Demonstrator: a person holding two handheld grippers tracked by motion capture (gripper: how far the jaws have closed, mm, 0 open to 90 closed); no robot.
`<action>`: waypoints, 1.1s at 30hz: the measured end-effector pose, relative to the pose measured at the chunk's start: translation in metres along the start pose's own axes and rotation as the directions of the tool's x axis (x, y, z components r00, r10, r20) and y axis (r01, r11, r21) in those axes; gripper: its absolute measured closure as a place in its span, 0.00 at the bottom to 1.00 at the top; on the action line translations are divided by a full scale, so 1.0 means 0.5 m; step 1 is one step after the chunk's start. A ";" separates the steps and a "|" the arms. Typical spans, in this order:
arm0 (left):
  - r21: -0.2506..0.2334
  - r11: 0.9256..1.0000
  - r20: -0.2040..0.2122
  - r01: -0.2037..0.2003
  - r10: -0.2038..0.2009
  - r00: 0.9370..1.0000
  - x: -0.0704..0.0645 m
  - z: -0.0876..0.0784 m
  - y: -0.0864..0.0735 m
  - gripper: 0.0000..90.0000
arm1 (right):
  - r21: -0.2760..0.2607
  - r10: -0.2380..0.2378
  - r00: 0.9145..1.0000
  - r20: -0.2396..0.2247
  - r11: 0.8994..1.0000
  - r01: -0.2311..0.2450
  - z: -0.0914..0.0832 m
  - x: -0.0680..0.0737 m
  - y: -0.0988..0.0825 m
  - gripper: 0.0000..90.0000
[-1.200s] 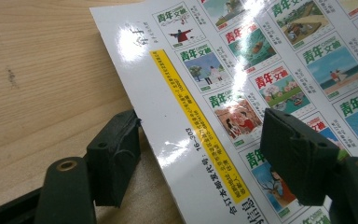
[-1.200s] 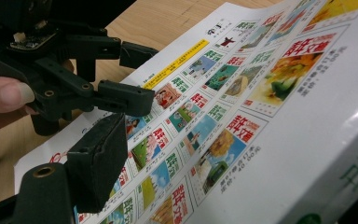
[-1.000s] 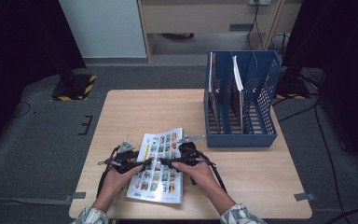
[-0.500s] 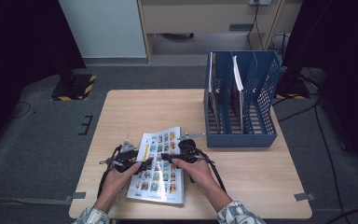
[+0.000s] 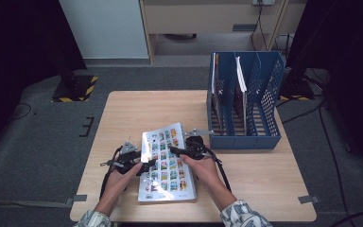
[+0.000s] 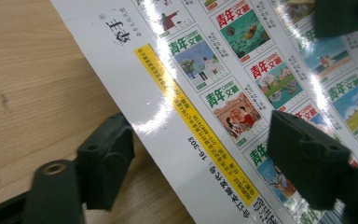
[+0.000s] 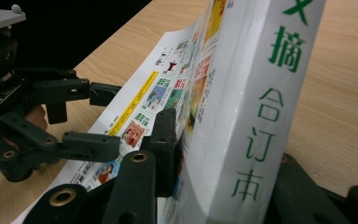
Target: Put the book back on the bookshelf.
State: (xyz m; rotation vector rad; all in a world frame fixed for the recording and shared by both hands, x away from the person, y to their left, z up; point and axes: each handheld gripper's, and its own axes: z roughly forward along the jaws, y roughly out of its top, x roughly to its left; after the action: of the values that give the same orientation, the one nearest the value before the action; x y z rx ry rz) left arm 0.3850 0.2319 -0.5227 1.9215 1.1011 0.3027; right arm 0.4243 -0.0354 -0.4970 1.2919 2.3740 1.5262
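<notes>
Your right gripper (image 5: 178,151) has just been closing and now clamps the spine of the magazine (image 5: 168,165) near the table's (image 5: 264,189) front edge; your left gripper's (image 5: 147,165) 2 jaws, just opening, straddle its left edge unclamped

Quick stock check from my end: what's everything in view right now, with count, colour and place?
Book: one, white spine with green lettering, cover of small colourful pictures; near edge of the table, between the two grippers.
File rack: one, blue; right side of the table, a few thin books or folders standing in its left slots.
Table: one, light wood; centre of the high view.
Cabinet: one, white; on the floor beyond the table.
Left gripper: one, black; jaws straddle the cover's left edge, pads off it, having just opened a little.
Right gripper: one, black; jaws have just been closing on the book at its spine.
Hands: two, one on each gripper.
</notes>
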 end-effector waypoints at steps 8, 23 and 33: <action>-0.002 1.000 0.018 0.018 -0.018 1.000 0.012 -0.009 -0.001 0.14 | -0.029 -0.067 0.997 0.036 0.997 0.068 -0.013 0.006 0.006 0.77; 0.059 0.998 0.079 -0.005 0.001 0.997 -0.002 0.024 -0.008 0.13 | -0.091 -0.191 0.978 0.083 0.976 0.199 -0.037 0.033 0.026 0.78; 0.058 0.998 0.170 0.006 -0.016 0.985 -0.010 0.038 -0.009 0.13 | -0.124 -0.228 0.971 0.069 0.964 0.236 -0.045 0.043 0.029 0.79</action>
State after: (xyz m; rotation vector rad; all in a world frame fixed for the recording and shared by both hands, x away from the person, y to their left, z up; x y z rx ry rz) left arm 0.3903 0.2179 -0.5366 1.9519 1.0166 0.0986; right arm 0.4095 -0.0355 -0.4661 0.9759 2.2538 1.5269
